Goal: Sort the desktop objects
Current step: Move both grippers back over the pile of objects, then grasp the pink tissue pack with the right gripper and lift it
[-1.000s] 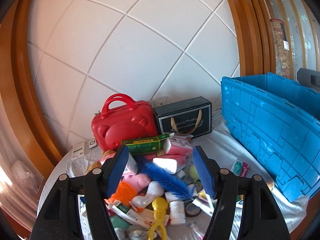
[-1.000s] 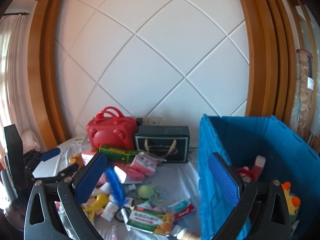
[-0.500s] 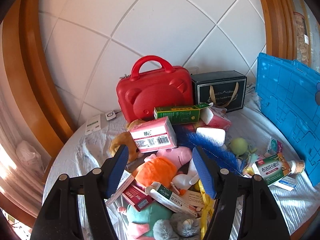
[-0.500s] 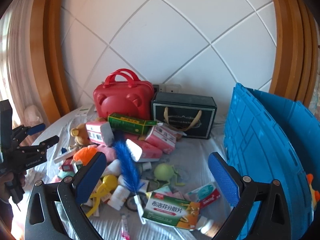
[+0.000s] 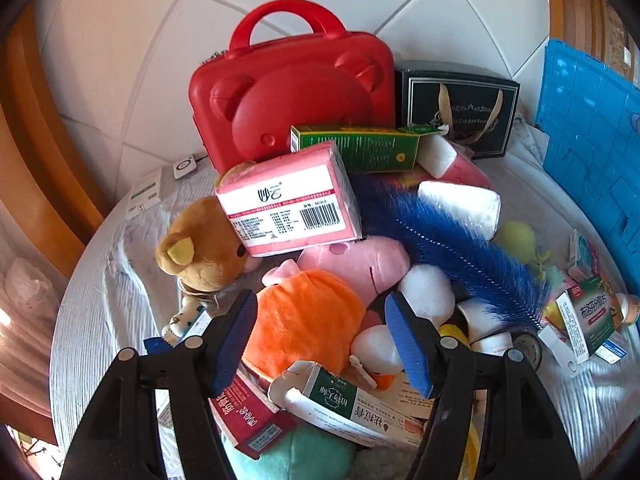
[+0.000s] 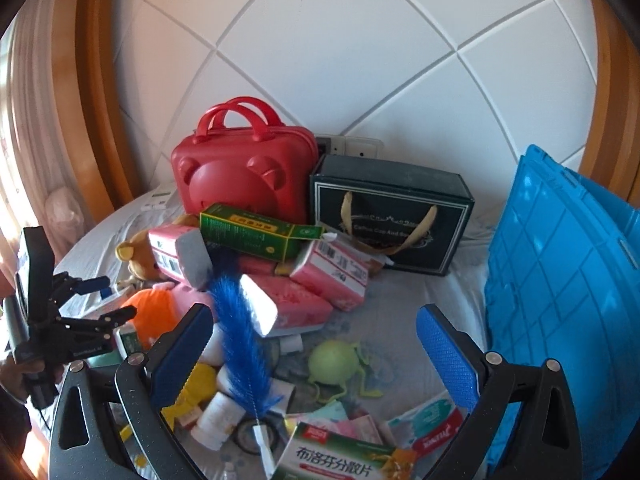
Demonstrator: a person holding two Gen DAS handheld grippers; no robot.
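Left black two-finger gripper with blue pads [image 5: 320, 344] points steeply downward, jaws parted, nothing between them. Right black two-finger gripper with blue pads [image 6: 316, 356] angled downward, jaws spread wide, empty.

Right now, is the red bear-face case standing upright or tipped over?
Upright: the red bear-face case stands on its base with its handle on top, against the wall.

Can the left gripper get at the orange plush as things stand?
Probably yes: the left gripper is open and empty, with the orange plush lying uncovered just ahead between its fingers.

White-clothed table [image 6: 404, 304], perhaps round, bears red case [image 6: 244, 172], dark box [image 6: 390, 216], blue crate [image 6: 560, 300].
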